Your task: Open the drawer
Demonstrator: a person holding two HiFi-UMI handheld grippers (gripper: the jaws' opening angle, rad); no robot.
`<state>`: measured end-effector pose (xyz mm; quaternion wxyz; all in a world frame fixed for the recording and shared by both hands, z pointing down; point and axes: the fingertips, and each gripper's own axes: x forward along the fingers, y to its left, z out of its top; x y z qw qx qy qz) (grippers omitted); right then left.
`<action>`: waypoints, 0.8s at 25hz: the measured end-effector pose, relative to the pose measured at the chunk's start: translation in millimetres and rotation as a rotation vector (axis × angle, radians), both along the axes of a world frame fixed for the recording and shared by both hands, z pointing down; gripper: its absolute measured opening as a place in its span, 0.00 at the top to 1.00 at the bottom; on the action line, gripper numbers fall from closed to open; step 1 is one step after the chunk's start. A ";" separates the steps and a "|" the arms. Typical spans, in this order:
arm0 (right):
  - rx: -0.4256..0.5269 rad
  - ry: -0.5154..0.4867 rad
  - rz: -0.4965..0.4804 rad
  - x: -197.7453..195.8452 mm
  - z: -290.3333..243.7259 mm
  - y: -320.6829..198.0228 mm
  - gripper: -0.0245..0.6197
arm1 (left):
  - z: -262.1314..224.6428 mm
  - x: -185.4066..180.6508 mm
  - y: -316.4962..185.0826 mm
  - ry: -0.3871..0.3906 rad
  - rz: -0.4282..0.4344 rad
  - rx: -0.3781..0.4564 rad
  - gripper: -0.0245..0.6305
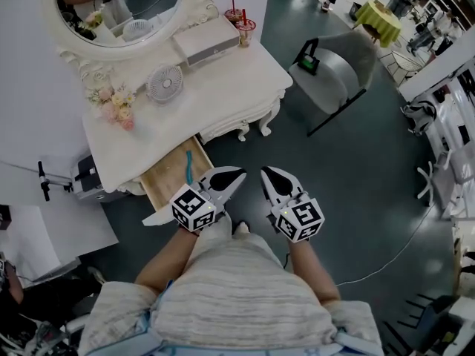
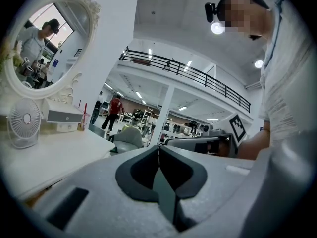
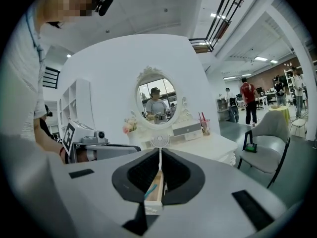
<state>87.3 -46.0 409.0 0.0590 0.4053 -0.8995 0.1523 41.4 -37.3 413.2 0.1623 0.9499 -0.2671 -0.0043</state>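
Under the table (image 1: 215, 87), the drawer (image 1: 167, 178) juts out toward the person; left tool (image 1: 236, 176) and right tool (image 1: 269, 175) are closed, empty.

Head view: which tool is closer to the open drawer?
The left tool: it sits right beside the pulled-out drawer, which holds a teal item. The right tool is farther off, over the dark floor.

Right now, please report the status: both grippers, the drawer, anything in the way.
Left gripper shut, empty. Right gripper shut, empty. Drawer stands open, teal item inside. Grey chair off to the side, apart from drawer.
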 end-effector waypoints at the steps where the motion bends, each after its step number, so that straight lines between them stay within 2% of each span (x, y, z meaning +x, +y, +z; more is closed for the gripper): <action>1: 0.001 0.003 -0.002 -2.0 1.4 -4.9 0.95 | 1.1 -1.2 -4.6 -0.001 -0.002 0.004 0.94; 9: 0.005 0.046 -0.024 -14.3 24.8 -37.1 0.95 | 21.8 -11.6 -35.3 -0.028 -0.028 0.014 0.94; 20: -0.022 0.061 -0.061 -31.7 57.6 -64.2 0.95 | 57.6 -15.5 -59.2 -0.050 -0.050 -0.023 0.94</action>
